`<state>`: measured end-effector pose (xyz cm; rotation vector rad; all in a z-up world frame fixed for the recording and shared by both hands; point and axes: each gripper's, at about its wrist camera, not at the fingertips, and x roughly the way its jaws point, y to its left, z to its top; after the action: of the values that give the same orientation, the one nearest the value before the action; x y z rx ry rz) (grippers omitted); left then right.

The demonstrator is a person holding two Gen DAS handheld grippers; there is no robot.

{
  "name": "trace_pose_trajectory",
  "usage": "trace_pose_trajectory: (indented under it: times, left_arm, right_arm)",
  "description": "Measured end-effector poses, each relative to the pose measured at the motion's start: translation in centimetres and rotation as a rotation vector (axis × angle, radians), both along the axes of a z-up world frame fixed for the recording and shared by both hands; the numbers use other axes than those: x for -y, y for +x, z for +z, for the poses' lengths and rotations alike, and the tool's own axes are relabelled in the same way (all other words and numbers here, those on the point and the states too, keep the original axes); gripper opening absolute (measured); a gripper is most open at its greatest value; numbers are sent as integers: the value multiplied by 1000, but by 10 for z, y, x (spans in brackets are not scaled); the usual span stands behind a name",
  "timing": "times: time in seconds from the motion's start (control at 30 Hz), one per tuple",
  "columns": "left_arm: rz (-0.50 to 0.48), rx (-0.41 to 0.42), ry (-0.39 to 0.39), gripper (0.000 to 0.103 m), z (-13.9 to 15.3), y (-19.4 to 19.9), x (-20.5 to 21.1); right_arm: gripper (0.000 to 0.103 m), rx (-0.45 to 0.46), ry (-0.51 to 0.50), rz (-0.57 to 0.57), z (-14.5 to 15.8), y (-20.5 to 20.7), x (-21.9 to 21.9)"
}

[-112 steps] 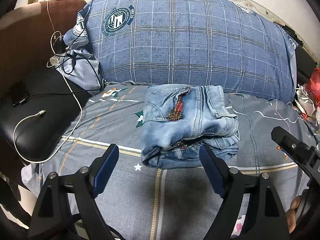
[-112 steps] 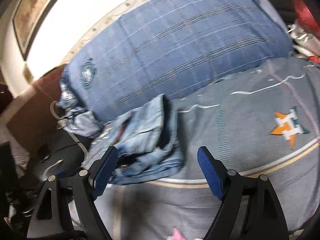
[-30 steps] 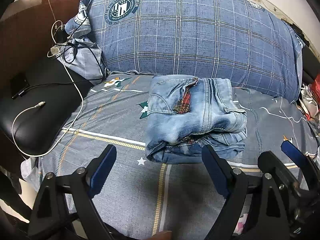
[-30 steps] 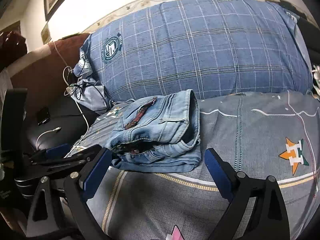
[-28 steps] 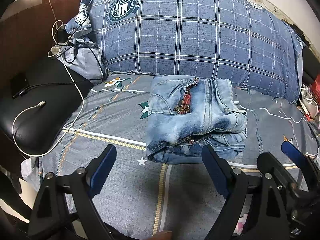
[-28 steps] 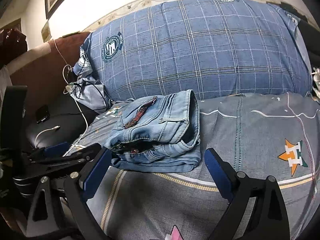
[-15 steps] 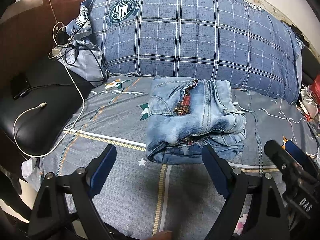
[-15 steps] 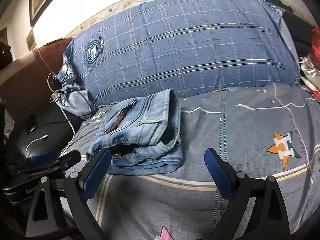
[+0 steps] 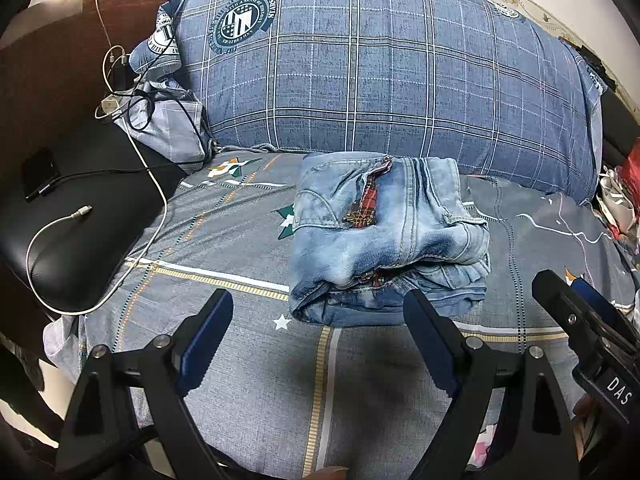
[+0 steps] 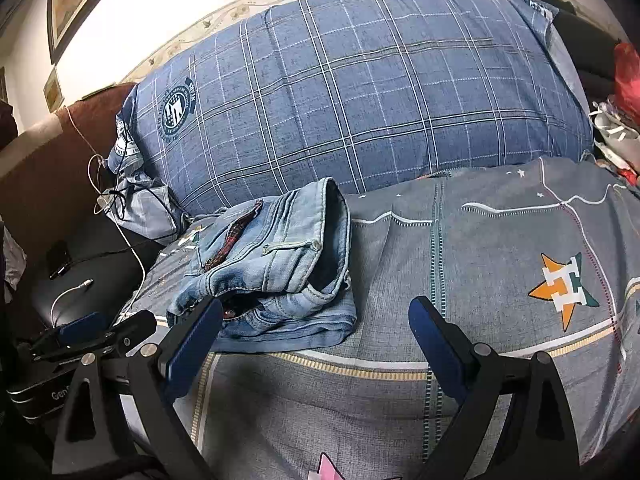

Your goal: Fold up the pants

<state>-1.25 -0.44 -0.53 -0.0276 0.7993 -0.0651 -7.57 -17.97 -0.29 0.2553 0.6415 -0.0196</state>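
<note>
My left tongs (image 9: 318, 326) and right tongs (image 10: 316, 330) both hang spread apart and empty, short of the jeans (image 9: 384, 236), since they look fully folded: a compact denim bundle on the bed (image 9: 248, 360), just before the plaid pillow (image 9: 360, 72). No container is in view.

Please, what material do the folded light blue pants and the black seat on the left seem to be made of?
The folded light blue pants look like faded denim: visible twill weave, thick stitched seams and washed pale patches. The black seat looks like smooth leather or imitation leather, given its glossy highlights; which one cannot be told.
</note>
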Motion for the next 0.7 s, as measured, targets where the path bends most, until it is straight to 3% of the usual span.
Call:
trace_pose_trajectory:
  times: [0.7]
  left_arm:
    - [-1, -5, 1, 87, -1, 0, 1]
  right_arm:
    - [95, -18, 11, -17, -3, 1, 2]
